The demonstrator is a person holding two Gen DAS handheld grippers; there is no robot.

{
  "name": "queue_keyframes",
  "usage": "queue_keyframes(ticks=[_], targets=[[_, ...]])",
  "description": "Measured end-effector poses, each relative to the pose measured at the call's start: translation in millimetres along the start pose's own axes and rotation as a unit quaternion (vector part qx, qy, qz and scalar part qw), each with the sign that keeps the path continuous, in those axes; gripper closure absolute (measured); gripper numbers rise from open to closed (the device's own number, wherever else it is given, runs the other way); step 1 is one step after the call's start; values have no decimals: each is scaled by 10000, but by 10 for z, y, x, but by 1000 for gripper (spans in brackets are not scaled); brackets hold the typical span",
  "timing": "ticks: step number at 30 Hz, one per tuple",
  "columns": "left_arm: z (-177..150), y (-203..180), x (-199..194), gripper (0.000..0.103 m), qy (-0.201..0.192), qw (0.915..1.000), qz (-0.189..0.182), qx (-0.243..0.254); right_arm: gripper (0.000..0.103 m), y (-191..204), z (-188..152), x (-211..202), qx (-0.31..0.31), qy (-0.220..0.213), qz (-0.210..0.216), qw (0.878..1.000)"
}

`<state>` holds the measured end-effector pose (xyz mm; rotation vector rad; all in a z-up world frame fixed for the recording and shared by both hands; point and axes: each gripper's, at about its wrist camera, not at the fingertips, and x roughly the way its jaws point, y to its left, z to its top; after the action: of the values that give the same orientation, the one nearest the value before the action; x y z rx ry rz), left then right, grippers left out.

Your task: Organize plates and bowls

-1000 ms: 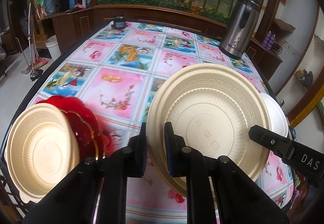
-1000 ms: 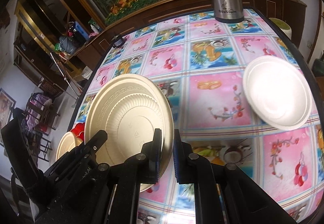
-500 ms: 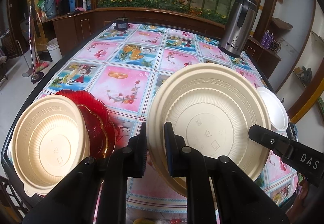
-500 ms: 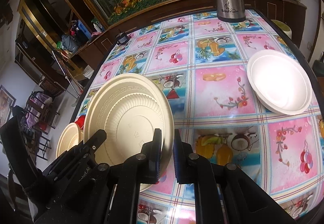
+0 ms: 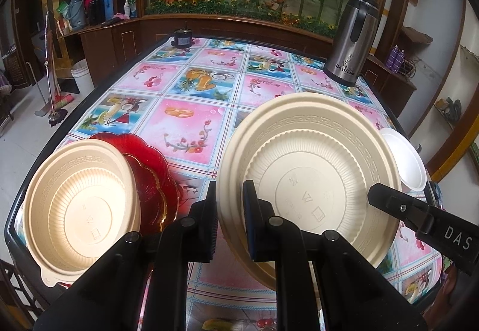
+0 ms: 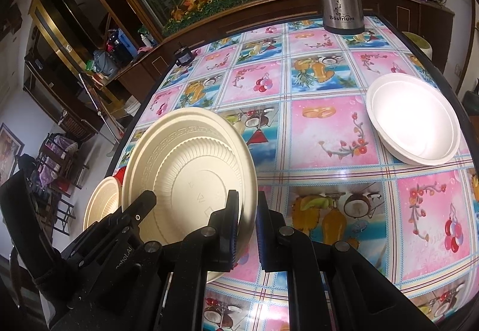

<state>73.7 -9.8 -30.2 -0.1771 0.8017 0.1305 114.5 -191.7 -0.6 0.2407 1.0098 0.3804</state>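
Note:
Both grippers grip one large cream plate (image 5: pixel 308 178), held above the table; it also shows in the right wrist view (image 6: pixel 191 175). My left gripper (image 5: pixel 229 208) is shut on its left rim. My right gripper (image 6: pixel 248 223) is shut on its right rim. A smaller cream bowl (image 5: pixel 80 205) sits on a red glass plate (image 5: pixel 149 169) at the table's near left; both show small in the right wrist view. A white bowl (image 6: pixel 414 118) rests on the table at the right, partly hidden behind the cream plate in the left wrist view (image 5: pixel 404 157).
A steel thermos jug (image 5: pixel 350 40) stands at the far right of the patterned tablecloth (image 5: pixel 194 91). A small dark jar (image 5: pixel 182 37) sits at the far edge. Wooden cabinets and a planter run behind the table. The floor drops off at the left.
Both grippers and the held cream plate have drawn back toward the near edge and risen a little; more of the table shows. The bowl on the red plate and the white bowl have stayed put.

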Motion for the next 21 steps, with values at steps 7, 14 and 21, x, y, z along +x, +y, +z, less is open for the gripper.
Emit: queue_keyframes(ticks=[7,14,21], targets=[[18,27,-52,90,-57,10000,20,-14,92,44,21,-29,-60,-39,18,10000],[27,66,-124,90,-125,9999,40,-45,92,100,19,-63,-116,-88,58,9999],[61,196,-230,90,-191,9997,81,-160,92,218,29,-108,-216,-148,154,9995]])
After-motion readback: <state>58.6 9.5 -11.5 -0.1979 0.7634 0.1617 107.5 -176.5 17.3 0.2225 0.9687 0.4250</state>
